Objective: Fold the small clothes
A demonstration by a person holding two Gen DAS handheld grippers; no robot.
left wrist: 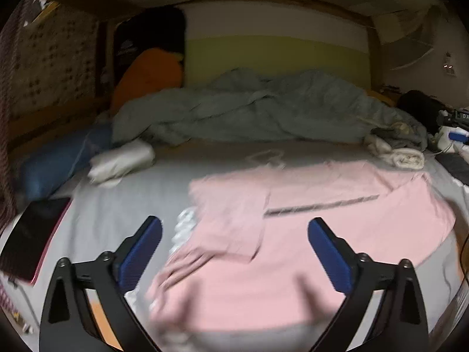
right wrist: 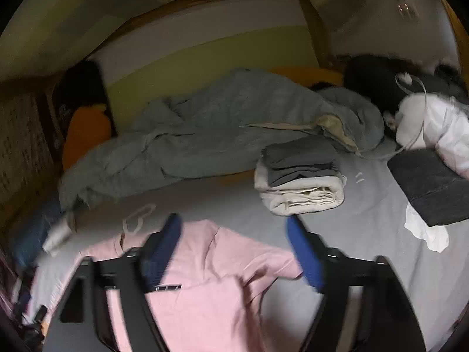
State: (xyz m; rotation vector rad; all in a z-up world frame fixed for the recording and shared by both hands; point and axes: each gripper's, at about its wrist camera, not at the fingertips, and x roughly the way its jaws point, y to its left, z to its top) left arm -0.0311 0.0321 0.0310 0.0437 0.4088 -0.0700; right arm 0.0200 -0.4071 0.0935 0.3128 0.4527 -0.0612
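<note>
A pink shirt [left wrist: 293, 234] lies spread on the grey bed sheet [left wrist: 123, 205], its left side folded over toward the middle. It also shows in the right wrist view [right wrist: 205, 278], with one short sleeve sticking out to the right. My left gripper [left wrist: 234, 228] is open and empty, hovering over the shirt's near left part. My right gripper [right wrist: 234, 228] is open and empty above the shirt's upper edge and right sleeve.
A rumpled grey-green duvet [left wrist: 249, 111] fills the back of the bed. A stack of folded clothes [right wrist: 299, 176] sits at the right, a dark cushion [right wrist: 431, 184] beyond it. A dark tablet [left wrist: 32, 234], a white roll [left wrist: 123, 161] and a blue pillow [left wrist: 58, 161] lie at the left.
</note>
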